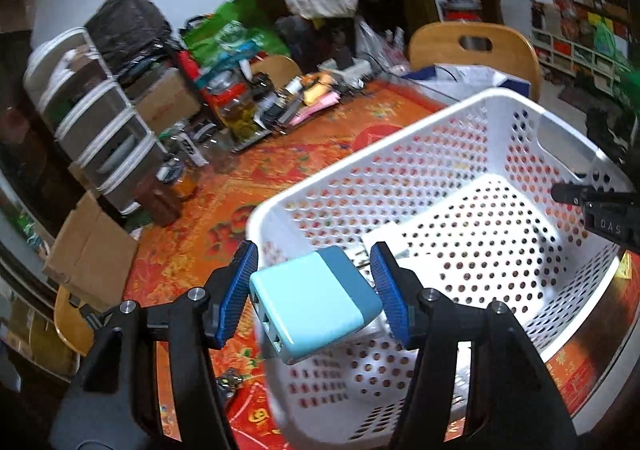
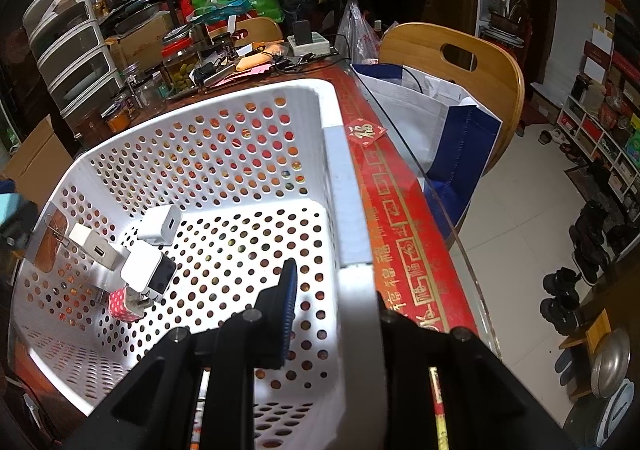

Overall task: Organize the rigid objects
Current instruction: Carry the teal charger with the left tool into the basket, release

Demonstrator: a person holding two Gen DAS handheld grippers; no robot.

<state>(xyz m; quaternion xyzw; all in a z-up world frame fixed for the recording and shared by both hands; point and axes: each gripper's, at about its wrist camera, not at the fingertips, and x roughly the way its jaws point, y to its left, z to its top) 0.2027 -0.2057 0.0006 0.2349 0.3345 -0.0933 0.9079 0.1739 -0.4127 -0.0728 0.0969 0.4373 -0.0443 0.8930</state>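
My left gripper (image 1: 314, 284) is shut on a two-tone blue USB charger (image 1: 316, 304) and holds it over the near corner of a white perforated basket (image 1: 360, 162). My right gripper (image 2: 332, 310) is shut on the basket's right rim (image 2: 352, 234), one blue pad inside the wall, the other finger hidden behind it. Inside the basket lie three white chargers (image 2: 160, 226) (image 2: 96, 248) (image 2: 146, 270) and a pink dotted one (image 2: 124, 306), all in the left corner. The right gripper's tip shows in the left wrist view (image 1: 592, 206).
The basket stands on a table with a red patterned cloth (image 1: 224, 210) under glass. Jars and clutter (image 2: 180, 66) line the far side. A wooden chair (image 2: 452, 62) with a blue-white bag (image 2: 440, 118) stands to the right; plastic drawers (image 1: 92, 122) stand to the left.
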